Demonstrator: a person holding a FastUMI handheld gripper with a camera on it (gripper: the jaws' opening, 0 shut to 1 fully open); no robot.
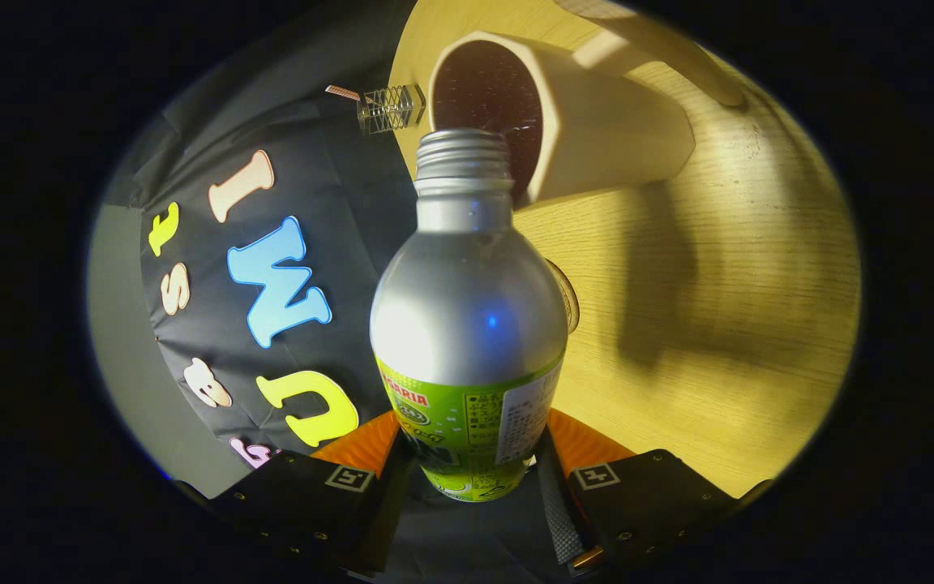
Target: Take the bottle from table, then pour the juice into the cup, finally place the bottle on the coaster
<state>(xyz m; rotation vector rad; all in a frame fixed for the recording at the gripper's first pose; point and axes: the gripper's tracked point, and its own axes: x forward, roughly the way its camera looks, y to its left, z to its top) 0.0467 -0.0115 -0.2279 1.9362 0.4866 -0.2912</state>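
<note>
1. Your gripper (473, 474) has its 2 fingers pressed against either side of the silver aluminium bottle with a green label (467, 324), clamping it at the labelled lower body.
2. The bottle points away from the fingers, tilted so the table appears turned sideways; its threaded, uncapped neck aims at the cup.
3. Just beside the bottle's shoulder, a round transparent coaster (571, 294) peeks out, mostly hidden behind the bottle.
4. Just beyond the bottle's mouth stands the cream faceted cup (597, 122), holding dark liquid.
5. The pale wooden table (743, 308) carries cup and coaster.
6. Beside the cup, past the table's edge, sits a small wire-mesh object (390, 107).
</note>
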